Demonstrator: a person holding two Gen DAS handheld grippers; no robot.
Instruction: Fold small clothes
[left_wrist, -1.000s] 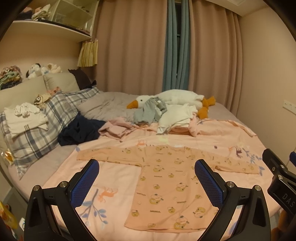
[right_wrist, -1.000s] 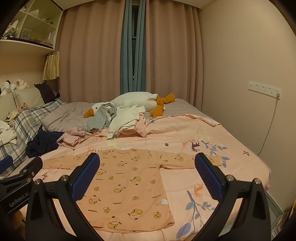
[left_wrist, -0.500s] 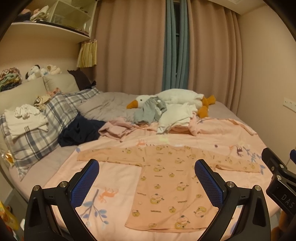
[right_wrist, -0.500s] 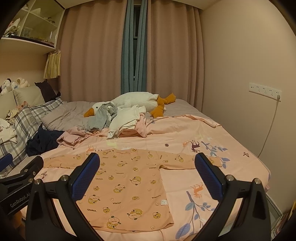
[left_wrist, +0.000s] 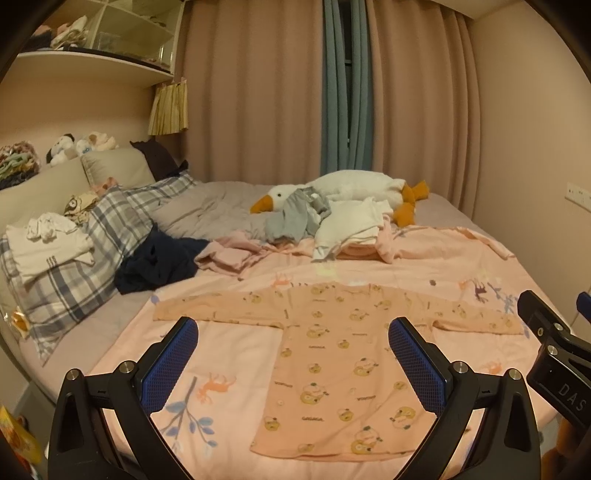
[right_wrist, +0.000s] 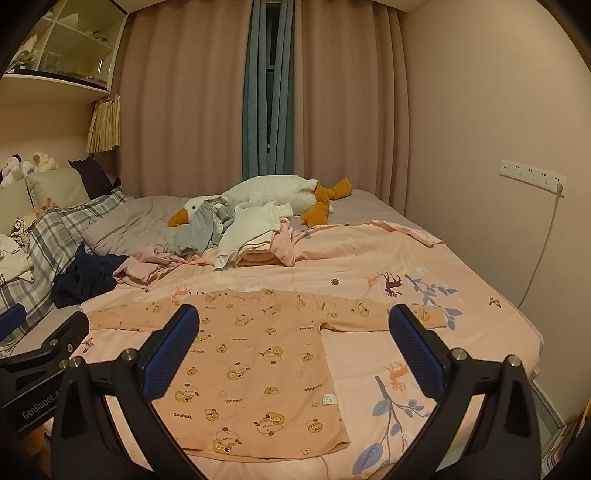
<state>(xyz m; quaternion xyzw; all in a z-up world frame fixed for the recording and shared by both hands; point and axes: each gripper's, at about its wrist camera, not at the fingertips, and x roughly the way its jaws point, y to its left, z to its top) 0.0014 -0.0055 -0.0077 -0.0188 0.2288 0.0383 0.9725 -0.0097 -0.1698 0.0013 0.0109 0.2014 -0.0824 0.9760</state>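
Left claw (left_wrist: 293, 354), right claw (right_wrist: 293, 345) spread, empty; shirt (right_wrist: 255, 354) flat, hem partly hidden behind claws.

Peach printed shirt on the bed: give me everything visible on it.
The peach printed shirt is a small long-sleeved top in soft knit-looking fabric, printed with yellow cartoon animals and "GAGAGA" text. It lies flat and unfolded on the pink animal-print sheet, both sleeves spread sideways, hem toward the cameras, small white label near the hem. Both open grippers are above it, apparently not touching it.

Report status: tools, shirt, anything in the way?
Left tool open, right tool open, both empty. Shirt flat on bed, sleeves spread, unfolded. Clothes pile behind it, clear of shirt.
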